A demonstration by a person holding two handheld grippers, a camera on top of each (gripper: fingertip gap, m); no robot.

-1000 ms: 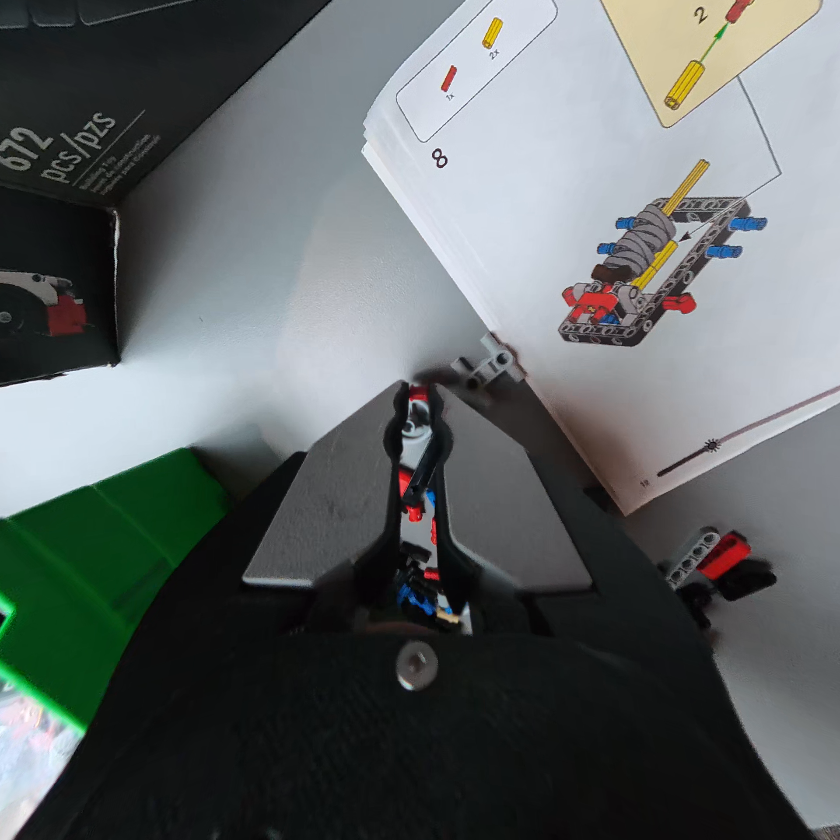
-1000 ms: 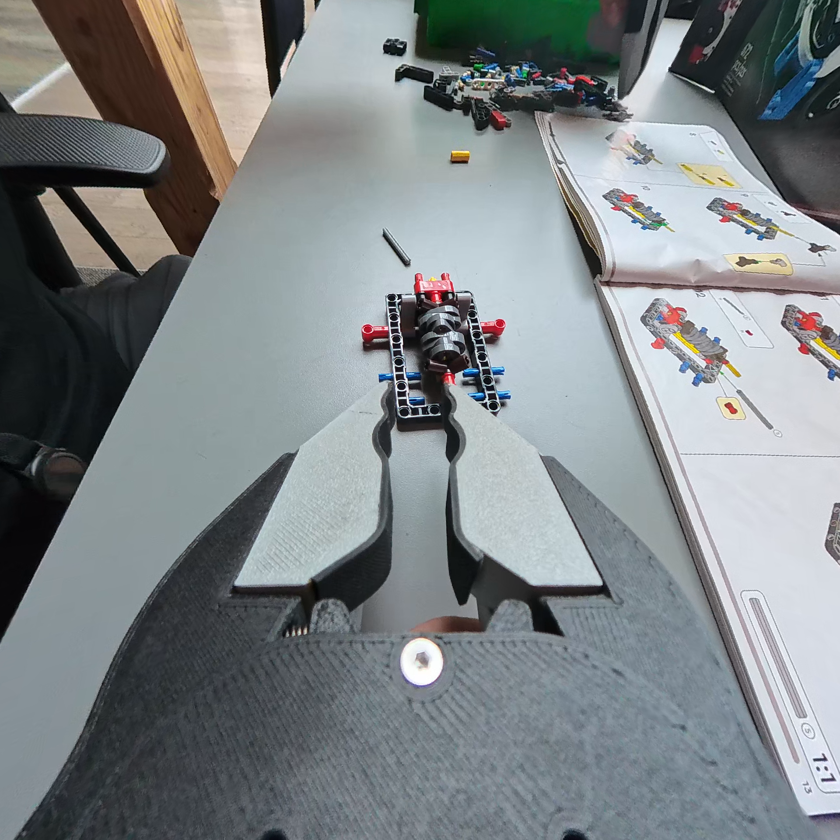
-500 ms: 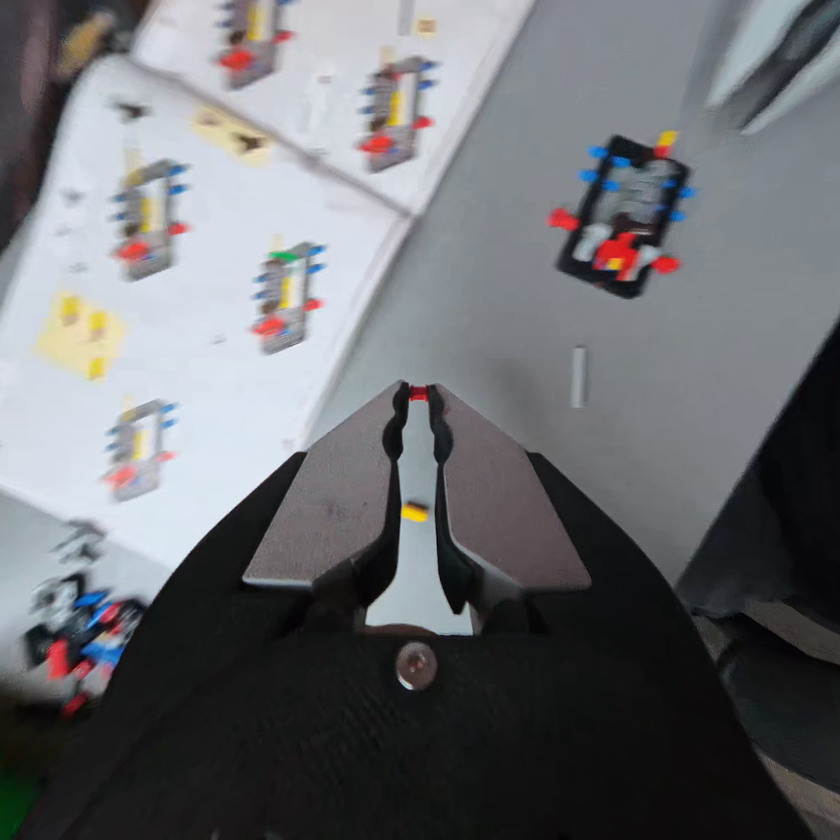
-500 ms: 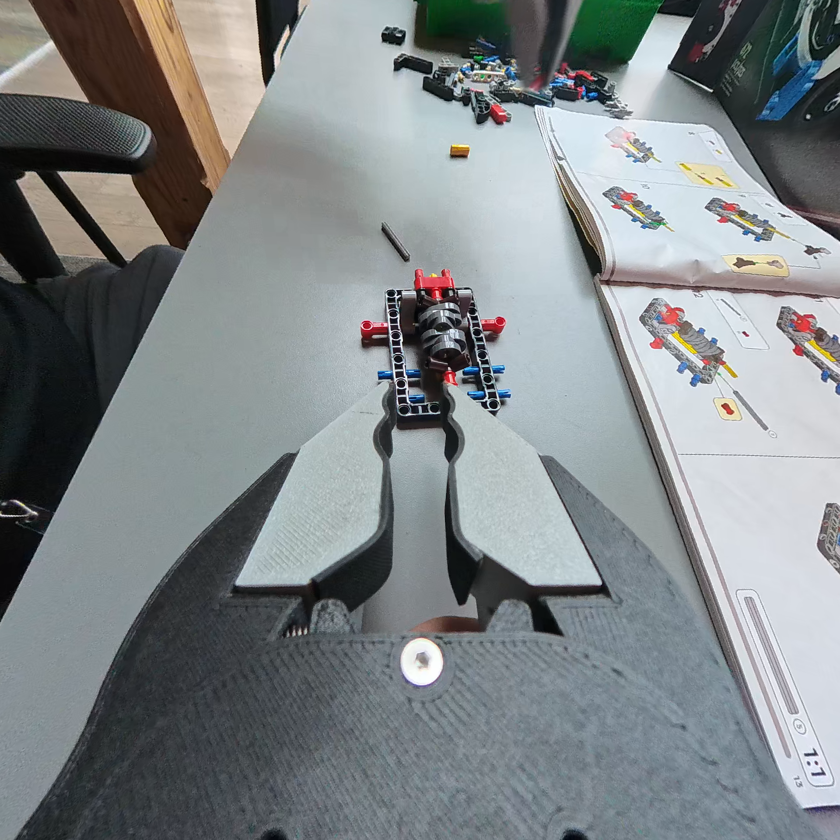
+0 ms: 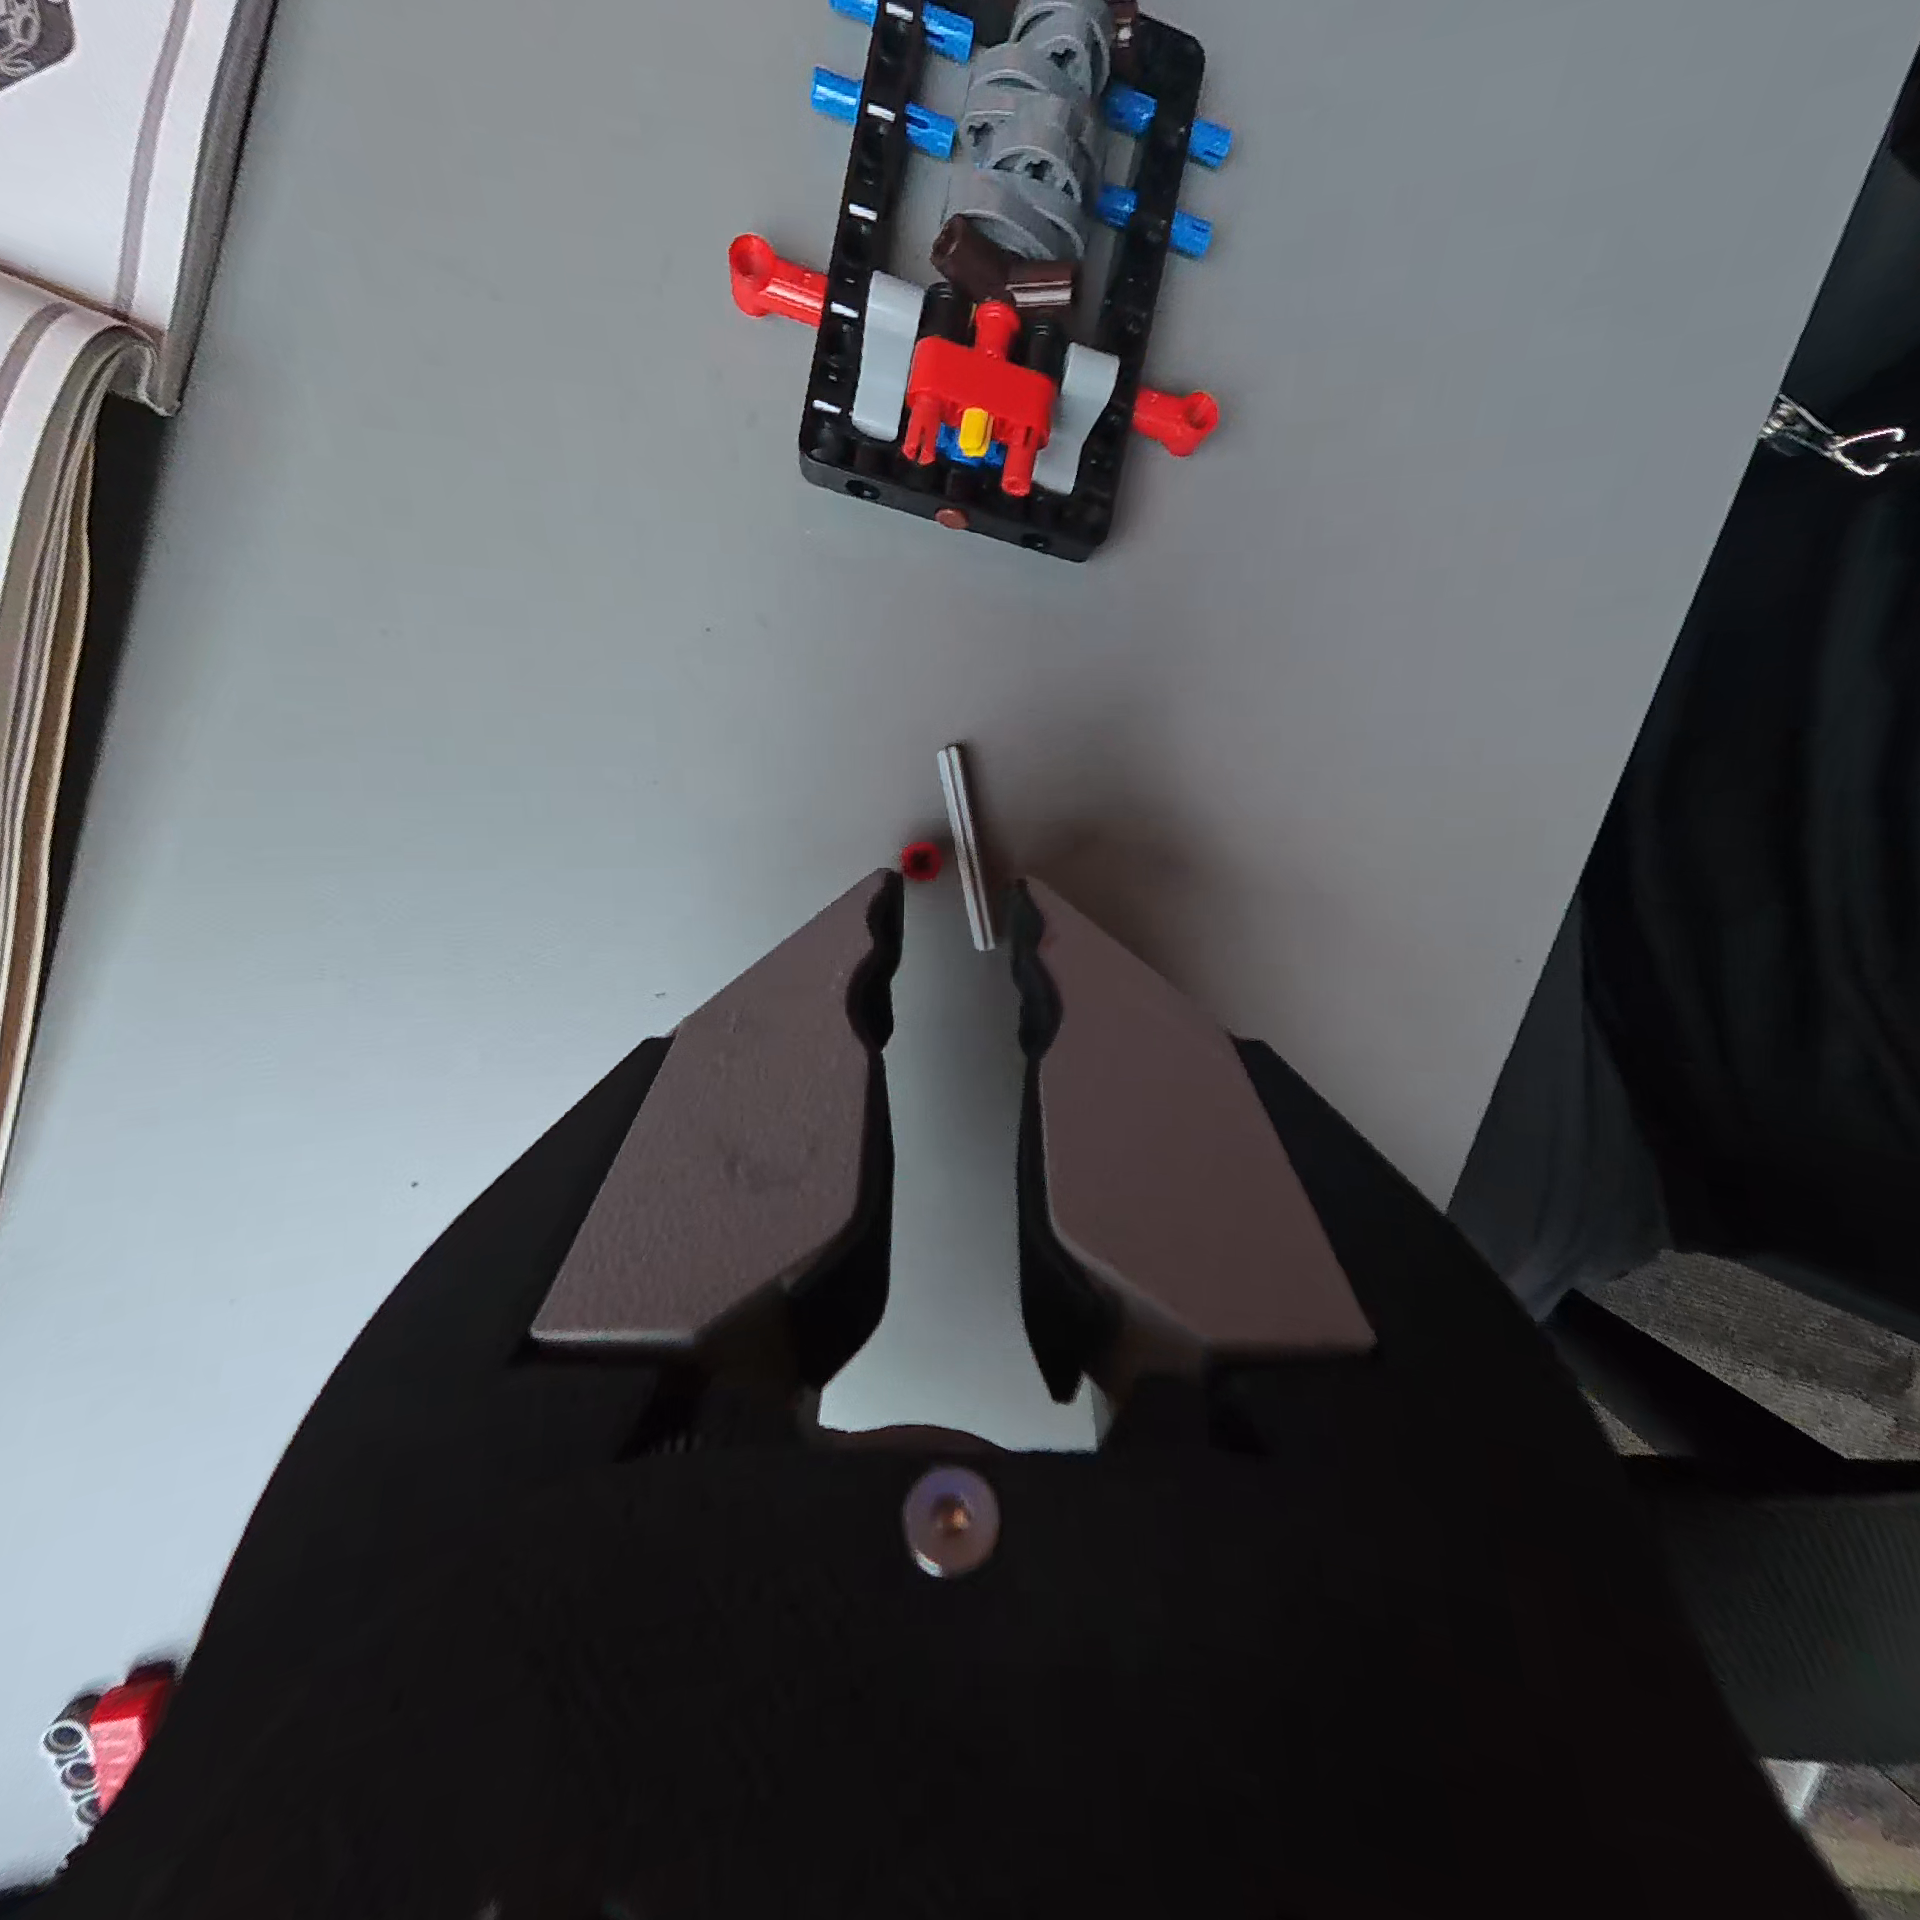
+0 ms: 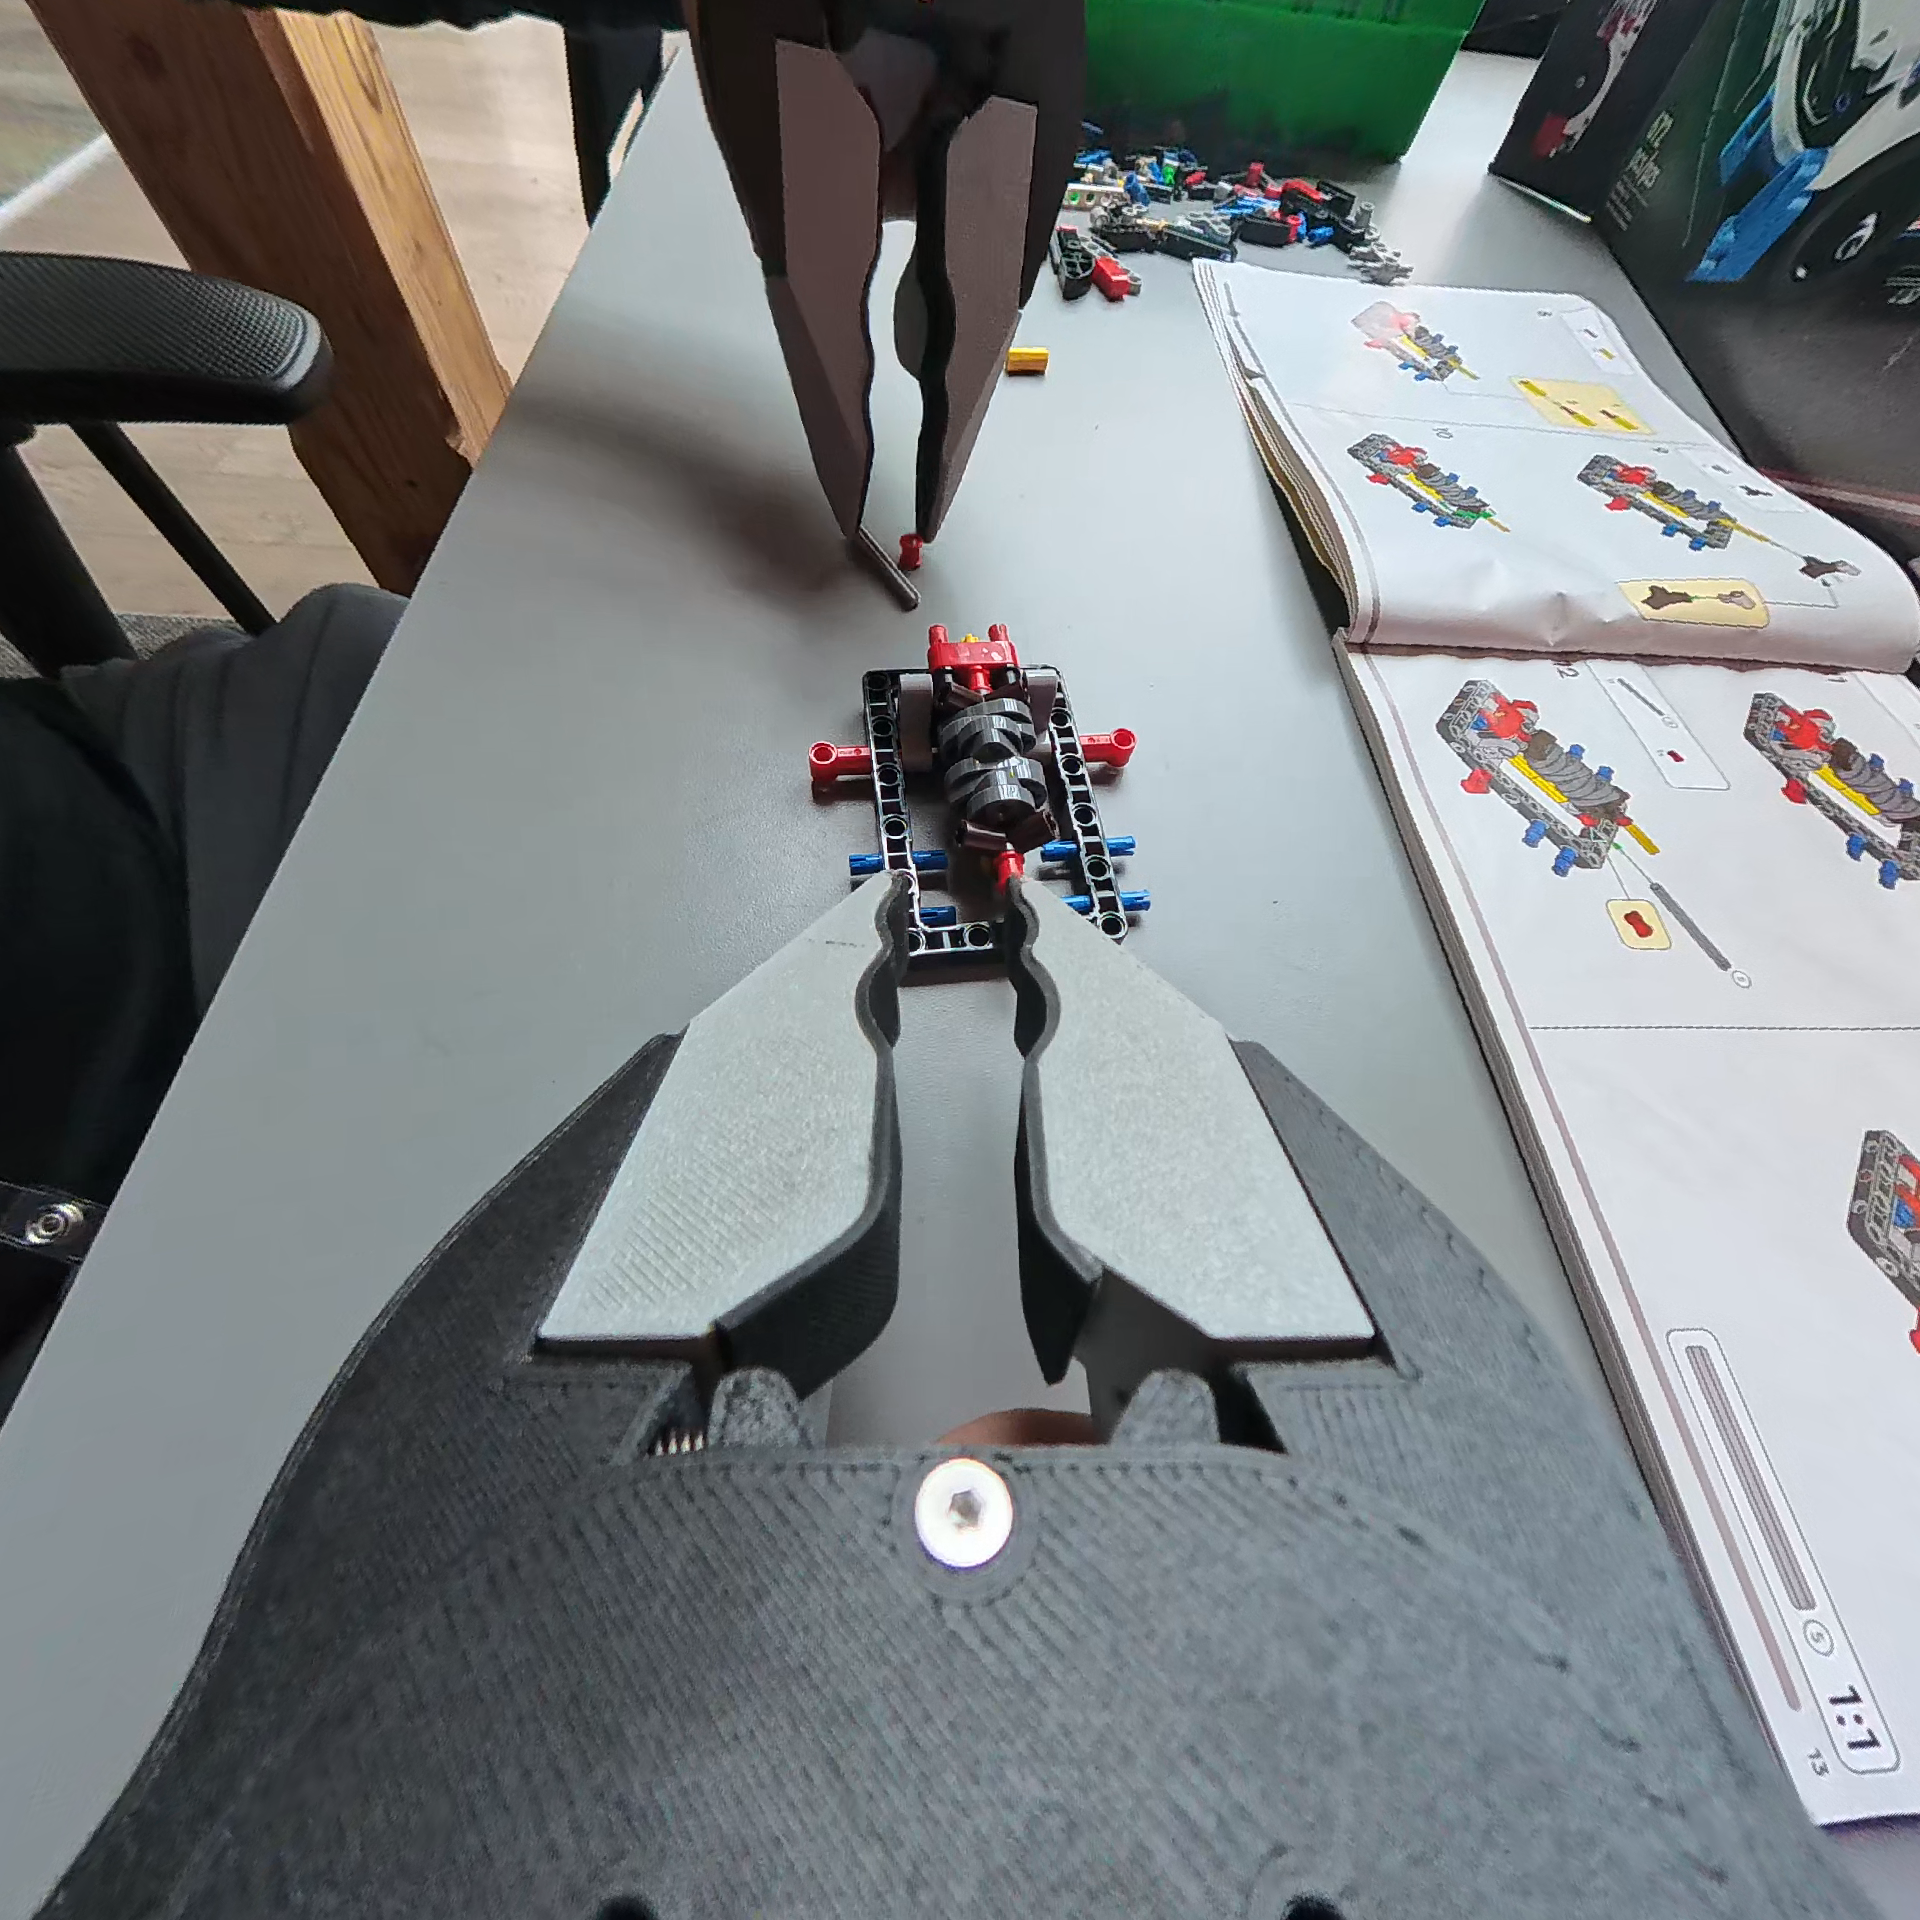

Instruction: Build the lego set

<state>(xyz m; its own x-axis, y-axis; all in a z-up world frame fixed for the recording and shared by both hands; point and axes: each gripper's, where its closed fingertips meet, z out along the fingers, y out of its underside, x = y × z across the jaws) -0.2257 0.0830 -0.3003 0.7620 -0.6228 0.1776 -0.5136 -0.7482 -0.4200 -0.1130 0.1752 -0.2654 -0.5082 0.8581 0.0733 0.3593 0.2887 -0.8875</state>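
The partly built black frame [image 6: 987, 790] with a grey worm gear, red and blue pins lies mid-table; it also shows in the left wrist view [image 5: 1003, 281]. My left gripper [image 5: 956, 888] points down at the table just beyond the frame's far end, jaws open. A small red piece [image 5: 920, 860] sits on the table at its left fingertip, beside a thin grey axle [image 5: 966, 847]. Both also show in the right wrist view, the red piece [image 6: 911, 549] and the axle [image 6: 891, 574]. My right gripper [image 6: 954, 888] is open and empty, tips over the frame's near end.
The open instruction booklet [image 6: 1558, 499] lies right of the frame. A pile of loose pieces [image 6: 1195, 208], a green bin [image 6: 1278, 83] and boxes [image 6: 1766, 135] are at the far end. A yellow piece [image 6: 1027, 361] lies alone. The table's left edge borders a chair armrest [image 6: 135, 332]. The gap from one gripper's tips to the other's is roughly 15 cm.
My left gripper swung from the parts pile to the axle near the frame with the red piece pinched. Its jaws have now opened and the piece sits on the table. My right gripper barely moved.
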